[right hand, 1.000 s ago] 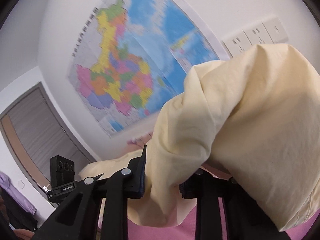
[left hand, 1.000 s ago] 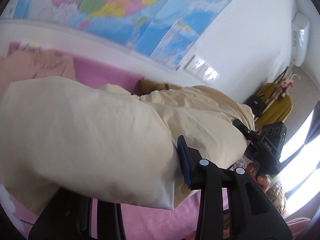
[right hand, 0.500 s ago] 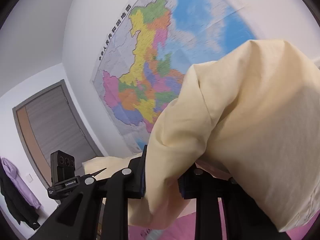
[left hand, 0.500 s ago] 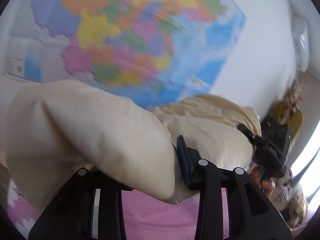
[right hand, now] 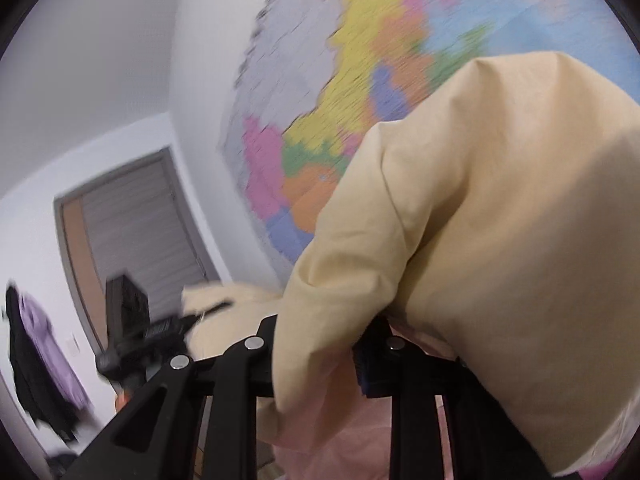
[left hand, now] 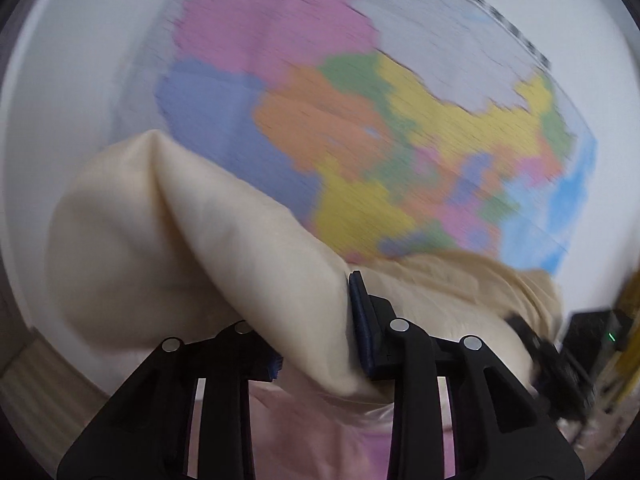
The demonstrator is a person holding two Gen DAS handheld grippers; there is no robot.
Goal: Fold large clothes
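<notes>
A large cream-yellow garment (left hand: 192,256) is lifted in the air between both grippers. My left gripper (left hand: 316,340) is shut on a fold of it, and the cloth bulges over the left finger. My right gripper (right hand: 316,344) is shut on another part of the same garment (right hand: 500,240), which drapes over its right finger. The right gripper also shows blurred at the right edge of the left wrist view (left hand: 560,364); the left one shows at the left of the right wrist view (right hand: 136,332).
A big coloured wall map (left hand: 380,128) fills the white wall ahead. A grey door (right hand: 132,240) and hanging purple and black clothes (right hand: 36,360) are at the left. Pink bedding (left hand: 320,432) lies below the grippers.
Both grippers have risen and tilted upward with the garment: the bed has dropped out of view and the map now fills the background. Both views are motion-blurred.
</notes>
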